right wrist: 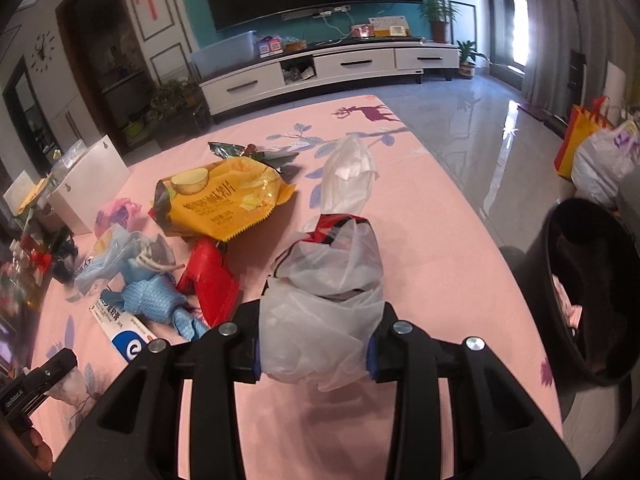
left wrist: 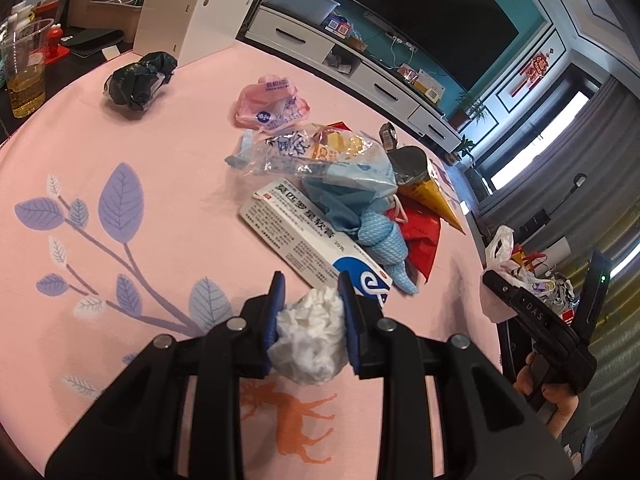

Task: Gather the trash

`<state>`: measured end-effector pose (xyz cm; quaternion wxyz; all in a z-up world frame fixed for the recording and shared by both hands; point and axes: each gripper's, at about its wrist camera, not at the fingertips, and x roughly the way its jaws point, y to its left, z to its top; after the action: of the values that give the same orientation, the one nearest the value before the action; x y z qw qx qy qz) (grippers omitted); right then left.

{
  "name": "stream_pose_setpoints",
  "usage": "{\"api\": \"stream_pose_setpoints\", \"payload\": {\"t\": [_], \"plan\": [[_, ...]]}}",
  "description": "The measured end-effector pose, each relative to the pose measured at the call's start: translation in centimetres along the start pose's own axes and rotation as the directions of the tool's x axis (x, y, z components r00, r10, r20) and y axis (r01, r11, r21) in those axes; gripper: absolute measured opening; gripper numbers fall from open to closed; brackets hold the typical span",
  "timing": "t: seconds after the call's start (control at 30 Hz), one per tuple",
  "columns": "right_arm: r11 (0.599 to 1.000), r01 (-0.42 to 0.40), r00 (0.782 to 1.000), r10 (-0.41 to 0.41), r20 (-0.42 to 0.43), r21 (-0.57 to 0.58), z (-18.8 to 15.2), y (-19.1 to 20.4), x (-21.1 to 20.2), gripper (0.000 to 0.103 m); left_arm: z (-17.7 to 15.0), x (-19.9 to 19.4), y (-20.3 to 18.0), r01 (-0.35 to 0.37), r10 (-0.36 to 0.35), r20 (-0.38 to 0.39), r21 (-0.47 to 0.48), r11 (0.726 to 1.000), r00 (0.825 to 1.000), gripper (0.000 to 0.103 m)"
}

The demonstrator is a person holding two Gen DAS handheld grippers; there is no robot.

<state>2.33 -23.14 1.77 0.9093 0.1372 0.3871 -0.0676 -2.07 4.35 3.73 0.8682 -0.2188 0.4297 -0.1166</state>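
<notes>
**Obs 1:** Trash on pink tablecloth (left wrist: 120, 152), printed with leaves and a deer. Left gripper (left wrist: 310, 300) clenched on a crumpled white tissue (left wrist: 310, 336) — blue pads pressing it from both sides, held just above the cloth.

**Obs 2:** Confirmed. Right gripper (right wrist: 314, 354) grasping a translucent white plastic bag (right wrist: 328, 300); something red and dark shows through the film. Fingertips hidden behind the bag, so the grip reads from the bag bunched between the arms.

**Obs 1:** Remaining pile?

**Obs 2:** Right wrist view: yellow snack packet (right wrist: 224, 200) near the table's middle, red wrapper (right wrist: 208, 276) just below it, blue mesh cloth (right wrist: 156, 296) beside that, partly over a white medicine box (right wrist: 124, 336). Pink wrapper (right wrist: 116, 212) further left, near a white carton (right wrist: 88, 184).

**Obs 1:** Left wrist view adds a crumpled dark green wrapper (left wrist: 138, 78) well apart from the heap, near the white carton (left wrist: 188, 20), and a clear cup (left wrist: 24, 68) with yellow liquid at the table's far left edge. Clear printed wrappers (left wrist: 304, 148) lie on top of the heap.

**Obs 2:** Bin?

**Obs 1:** Black bin (right wrist: 592, 288) off the table's right edge — open-topped, some litter visible inside. Right gripper's bag is over the cloth, not over the bin.

**Obs 2:** Person's hand (left wrist: 548, 396) visible on the right gripper's handle in the left wrist view.
</notes>
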Motion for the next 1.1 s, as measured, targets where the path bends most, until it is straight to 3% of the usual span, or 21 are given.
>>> {"api": "stream_pose_setpoints", "payload": {"t": [0.37,1.1], "plan": [[0.998,-0.052,0.999,0.052,0.004,-0.033,-0.4,1.3,-0.9,0.037,-0.3,0.3,-0.1,0.019,-0.019,-0.009,-0.002,1.000,1.000,0.028],[0.993,-0.069,0.997,0.072,0.031,-0.092,-0.8,2.9,-2.3,0.037,-0.5,0.1,-0.5,0.022,-0.022,0.006,0.011,1.000,1.000,0.029]]}}
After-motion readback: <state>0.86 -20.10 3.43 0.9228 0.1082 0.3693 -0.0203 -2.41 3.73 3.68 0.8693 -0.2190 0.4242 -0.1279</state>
